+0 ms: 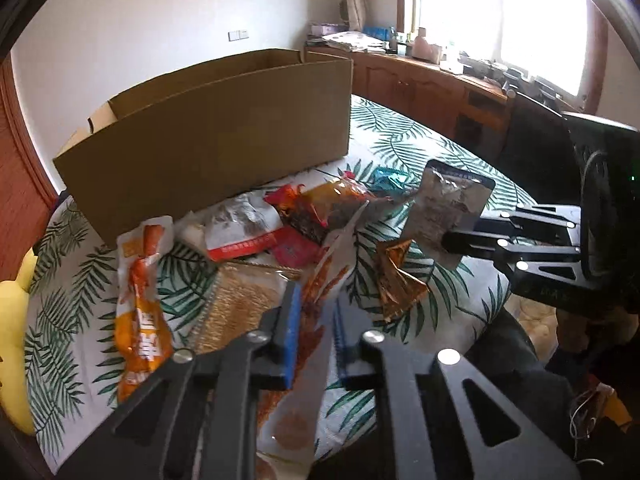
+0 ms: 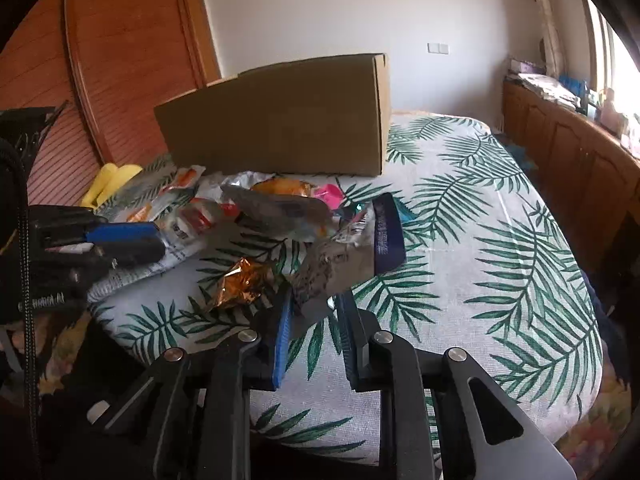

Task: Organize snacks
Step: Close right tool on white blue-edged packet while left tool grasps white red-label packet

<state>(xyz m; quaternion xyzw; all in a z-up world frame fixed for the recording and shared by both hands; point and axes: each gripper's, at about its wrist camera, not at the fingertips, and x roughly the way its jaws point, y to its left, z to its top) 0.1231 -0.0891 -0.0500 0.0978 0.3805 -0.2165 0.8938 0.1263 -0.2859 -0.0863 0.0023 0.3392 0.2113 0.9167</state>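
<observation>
Snack packets lie heaped on a leaf-print tablecloth (image 2: 480, 240) in front of an open cardboard box (image 1: 208, 152) (image 2: 280, 120). My left gripper (image 1: 318, 304) is shut on a long clear packet of reddish-brown snack (image 1: 338, 244), which sticks up between its blue pads. In the right wrist view that left gripper (image 2: 158, 242) comes in from the left, clamped on the same packet (image 2: 180, 250). My right gripper (image 2: 314, 300) is shut on the lower corner of a silver pouch with a dark blue top (image 2: 348, 252), held off the cloth. The left wrist view shows this right gripper (image 1: 450, 242) and the silver pouch (image 1: 448, 200) at the right.
A gold foil wrapper (image 1: 396, 276) (image 2: 244, 280) lies between the grippers. An orange sausage packet (image 1: 140, 312), a woven-look packet (image 1: 240, 304) and a white-and-red pouch (image 1: 240, 228) lie left of it. A yellow plush thing (image 1: 16, 280) sits at the table's left edge. Wooden cabinets (image 2: 560, 148) line the window side.
</observation>
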